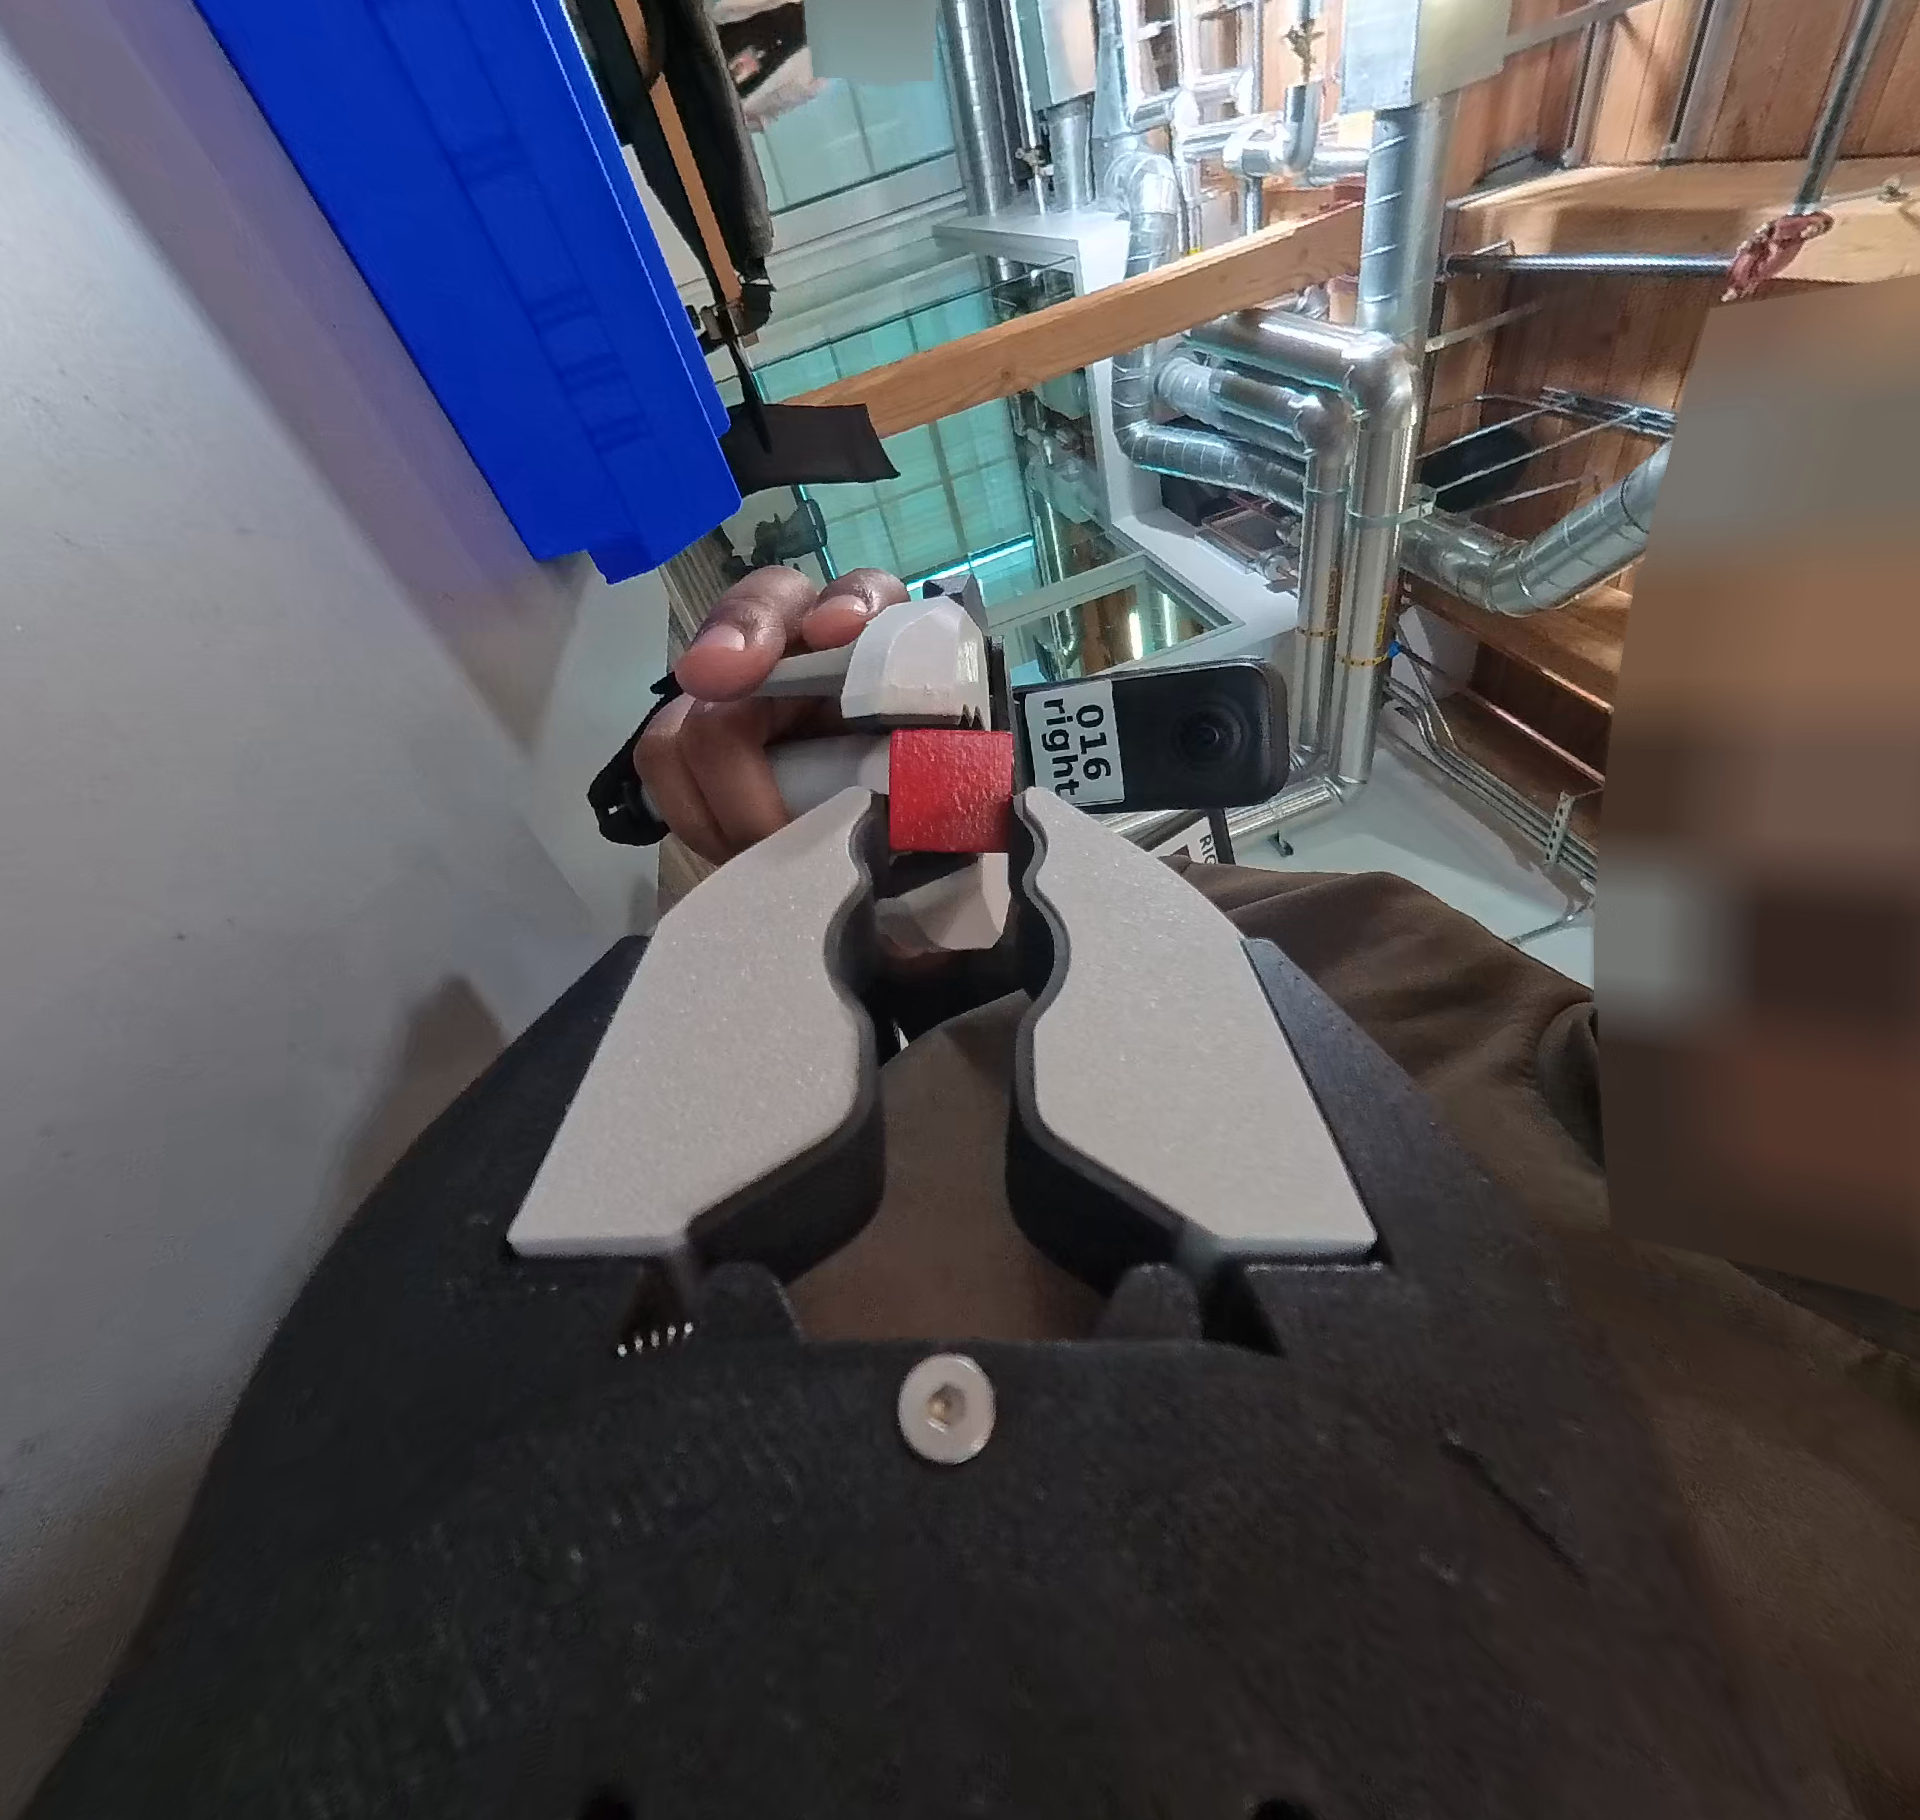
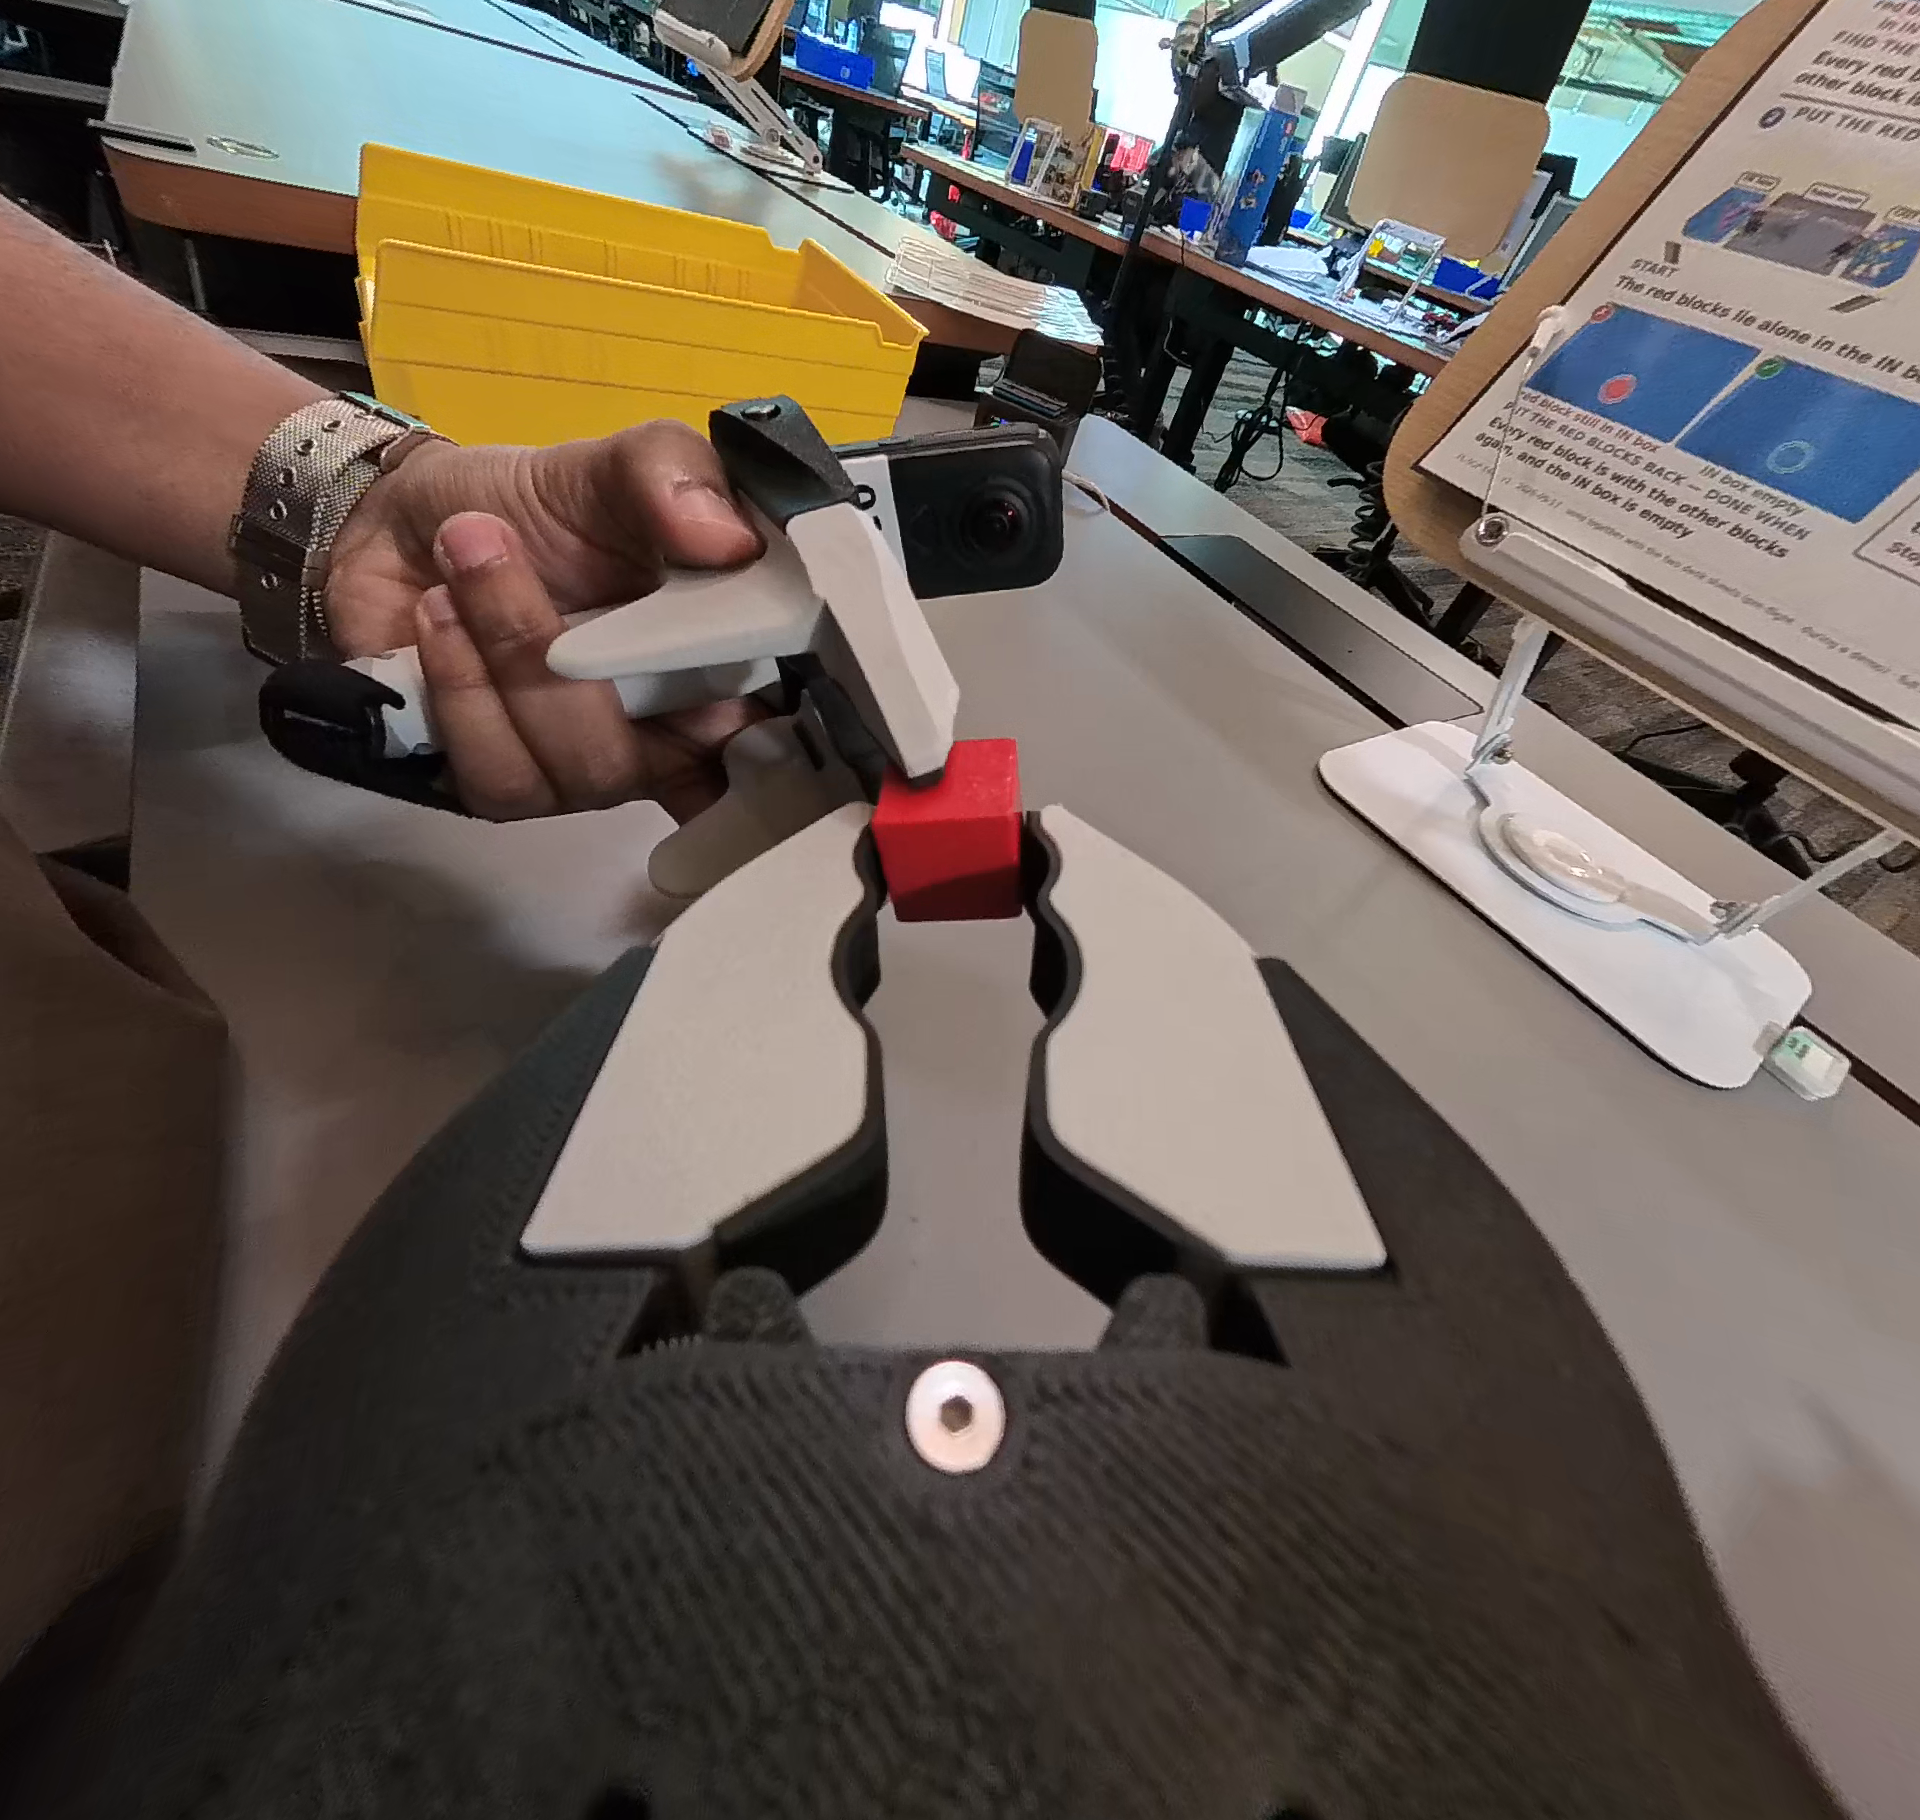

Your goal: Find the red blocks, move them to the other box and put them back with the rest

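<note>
A red block [image 1: 951,791] hangs in the air between both grippers. My left gripper [image 1: 945,809] has its fingertips against two sides of it. My right gripper [image 2: 951,825] clamps the same red block [image 2: 951,835] by its left and right faces. In the left wrist view the right gripper's two white fingers [image 1: 914,664] sit above and below the block. In the right wrist view the left gripper's upper finger [image 2: 878,627] rests on the block's top corner. Its lower finger is partly hidden. A blue box [image 1: 468,212] is at the upper left. A yellow box [image 2: 623,316] stands behind.
A person's hand [image 2: 520,575] with a metal watch band holds the left gripper. An instruction board [image 2: 1714,316] stands on a white base [image 2: 1558,897] at the right of the grey table [image 2: 1195,731]. More tables and desks lie beyond. Both grippers' tips are close together, under 4 cm apart.
</note>
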Demonstrator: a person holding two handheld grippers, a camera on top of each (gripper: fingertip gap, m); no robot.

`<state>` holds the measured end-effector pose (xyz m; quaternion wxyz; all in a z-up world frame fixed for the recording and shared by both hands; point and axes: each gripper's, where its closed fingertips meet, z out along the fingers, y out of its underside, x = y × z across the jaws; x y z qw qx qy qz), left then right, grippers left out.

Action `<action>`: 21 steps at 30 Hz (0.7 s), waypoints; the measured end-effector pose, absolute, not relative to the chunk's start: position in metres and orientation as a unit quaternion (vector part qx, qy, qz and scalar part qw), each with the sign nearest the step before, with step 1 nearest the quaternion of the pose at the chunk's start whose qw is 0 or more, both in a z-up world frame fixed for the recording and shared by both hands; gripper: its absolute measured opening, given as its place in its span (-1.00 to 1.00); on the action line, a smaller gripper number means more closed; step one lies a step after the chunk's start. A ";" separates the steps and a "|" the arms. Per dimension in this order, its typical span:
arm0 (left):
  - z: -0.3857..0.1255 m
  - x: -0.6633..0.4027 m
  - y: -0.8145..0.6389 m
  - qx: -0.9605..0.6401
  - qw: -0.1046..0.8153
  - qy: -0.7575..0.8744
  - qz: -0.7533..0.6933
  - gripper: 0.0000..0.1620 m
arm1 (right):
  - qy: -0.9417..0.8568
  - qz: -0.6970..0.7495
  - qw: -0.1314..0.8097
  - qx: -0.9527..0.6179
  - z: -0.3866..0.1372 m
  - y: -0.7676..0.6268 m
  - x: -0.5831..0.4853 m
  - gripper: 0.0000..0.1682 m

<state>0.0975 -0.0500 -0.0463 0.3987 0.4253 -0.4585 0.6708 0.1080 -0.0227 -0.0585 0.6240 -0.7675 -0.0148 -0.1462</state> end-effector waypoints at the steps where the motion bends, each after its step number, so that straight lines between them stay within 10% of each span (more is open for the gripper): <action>1: -0.046 0.097 -0.050 0.425 0.399 -0.458 0.671 -0.72 | -0.015 -0.146 0.624 -0.767 -0.058 -0.023 0.108 -0.70; 21: -0.045 0.099 -0.048 0.428 0.402 -0.447 0.675 -0.72 | -0.003 -0.125 0.623 -0.772 -0.059 -0.020 0.107 -0.72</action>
